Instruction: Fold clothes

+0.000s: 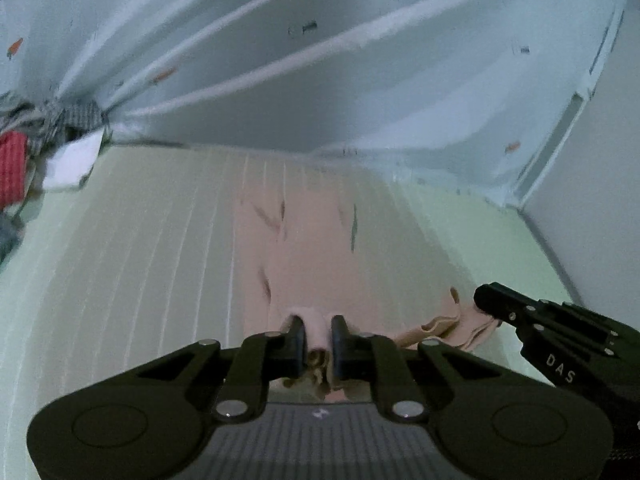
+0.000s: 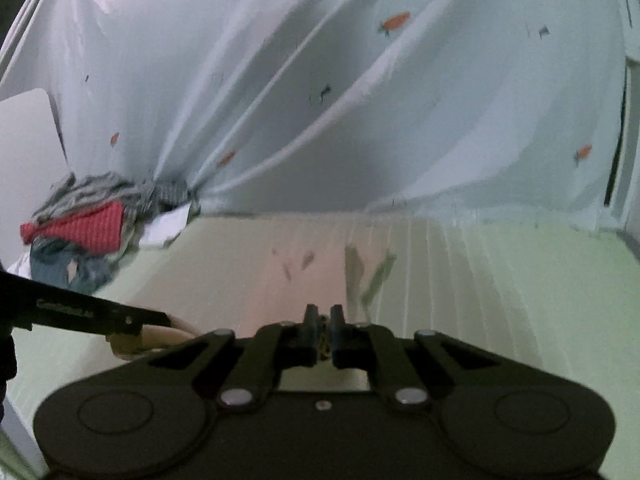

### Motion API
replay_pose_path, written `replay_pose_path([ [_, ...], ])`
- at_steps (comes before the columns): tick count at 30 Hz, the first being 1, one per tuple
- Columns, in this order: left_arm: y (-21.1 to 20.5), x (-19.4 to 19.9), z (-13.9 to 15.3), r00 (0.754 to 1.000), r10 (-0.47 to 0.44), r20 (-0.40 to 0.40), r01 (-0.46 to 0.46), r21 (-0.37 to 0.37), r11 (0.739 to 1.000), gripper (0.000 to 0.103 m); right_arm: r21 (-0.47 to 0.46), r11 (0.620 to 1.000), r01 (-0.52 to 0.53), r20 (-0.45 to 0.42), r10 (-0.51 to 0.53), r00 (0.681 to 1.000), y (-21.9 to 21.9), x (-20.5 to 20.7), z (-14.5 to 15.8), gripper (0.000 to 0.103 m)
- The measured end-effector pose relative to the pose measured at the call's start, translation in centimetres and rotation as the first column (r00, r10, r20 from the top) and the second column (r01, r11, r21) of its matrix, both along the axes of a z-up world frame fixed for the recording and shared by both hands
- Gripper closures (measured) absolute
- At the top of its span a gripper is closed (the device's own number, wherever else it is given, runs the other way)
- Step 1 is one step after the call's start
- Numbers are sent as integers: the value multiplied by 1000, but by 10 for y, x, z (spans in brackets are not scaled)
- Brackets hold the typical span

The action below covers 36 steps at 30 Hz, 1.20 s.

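Observation:
A pale pink garment (image 1: pixel 312 248) with small dark marks lies stretched away from me on a light green striped surface (image 1: pixel 132 260). My left gripper (image 1: pixel 318 330) is shut on a bunched near edge of it. In the right wrist view the same pink garment (image 2: pixel 280 280) runs ahead, and my right gripper (image 2: pixel 324 316) is shut on another part of its near edge. The right gripper (image 1: pixel 486 300) also shows at the right of the left wrist view, pinching crumpled pink cloth. The left gripper (image 2: pixel 160 320) reaches in from the left of the right wrist view.
A pile of other clothes (image 2: pixel 88 232), red, grey striped, blue and white, sits at the far left of the surface. A white curtain (image 2: pixel 320 100) with small carrot prints hangs behind. A wall edge (image 1: pixel 580 168) stands at the right.

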<state>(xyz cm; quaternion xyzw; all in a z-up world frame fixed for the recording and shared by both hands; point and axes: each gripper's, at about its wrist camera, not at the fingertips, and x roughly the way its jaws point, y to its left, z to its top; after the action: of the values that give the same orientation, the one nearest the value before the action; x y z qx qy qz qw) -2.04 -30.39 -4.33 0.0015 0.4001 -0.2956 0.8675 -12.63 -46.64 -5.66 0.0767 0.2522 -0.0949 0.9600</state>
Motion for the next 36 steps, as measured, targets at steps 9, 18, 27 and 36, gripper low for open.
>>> replay_pose_path([
  [9, -35, 84, 16, 996, -4, 84, 8, -47, 999, 94, -14, 1000, -4, 58, 5, 998, -34, 98, 3, 100],
  [18, -80, 222, -28, 999, 36, 8, -36, -51, 998, 97, 11, 1000, -2, 36, 1, 999, -78, 219, -24, 103],
  [27, -95, 309, -141, 969, 155, -192, -154, 22, 988, 99, 129, 989, 74, -160, -53, 986, -124, 310, -118, 103],
  [36, -50, 292, -130, 937, 249, -246, -267, -44, 963, 65, 204, 969, 140, -184, -102, 978, -119, 272, -124, 80],
])
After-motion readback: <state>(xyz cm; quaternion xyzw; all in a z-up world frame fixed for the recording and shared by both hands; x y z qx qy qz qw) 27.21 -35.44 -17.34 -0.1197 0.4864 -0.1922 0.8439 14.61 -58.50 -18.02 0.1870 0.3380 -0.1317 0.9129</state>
